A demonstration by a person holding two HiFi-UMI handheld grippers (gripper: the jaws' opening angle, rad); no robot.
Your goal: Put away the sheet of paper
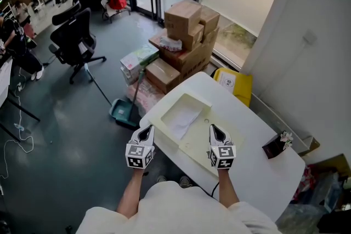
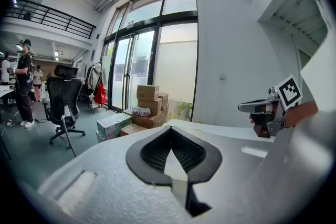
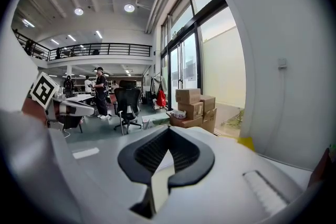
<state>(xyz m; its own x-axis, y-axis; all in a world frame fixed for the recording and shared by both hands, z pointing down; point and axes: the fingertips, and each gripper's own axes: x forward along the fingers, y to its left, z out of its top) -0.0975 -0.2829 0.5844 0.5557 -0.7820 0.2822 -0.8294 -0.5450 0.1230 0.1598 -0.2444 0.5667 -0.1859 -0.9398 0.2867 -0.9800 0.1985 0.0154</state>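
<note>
A white sheet of paper [image 1: 184, 118] lies in the recessed half of a cream-coloured open case [image 1: 205, 145] on the white table [image 1: 263, 167]. Both grippers hover over the near part of the case, pointing away from me. My left gripper [image 1: 145, 130] sits at the case's left corner, and its jaws meet at the tips [image 2: 171, 129] with nothing held. My right gripper [image 1: 214, 130] is over the case's flat half, also shut and empty [image 3: 169, 128]. Each gripper shows in the other's view: the right gripper [image 2: 268, 107] and the left gripper [image 3: 68, 108].
Stacked cardboard boxes [image 1: 186, 30] stand beyond the table's far end. A green dustpan [image 1: 123, 112] and a black office chair [image 1: 74, 41] are on the floor to the left. A small dark holder [image 1: 274, 145] sits on the table's right side. A white wall runs along the right.
</note>
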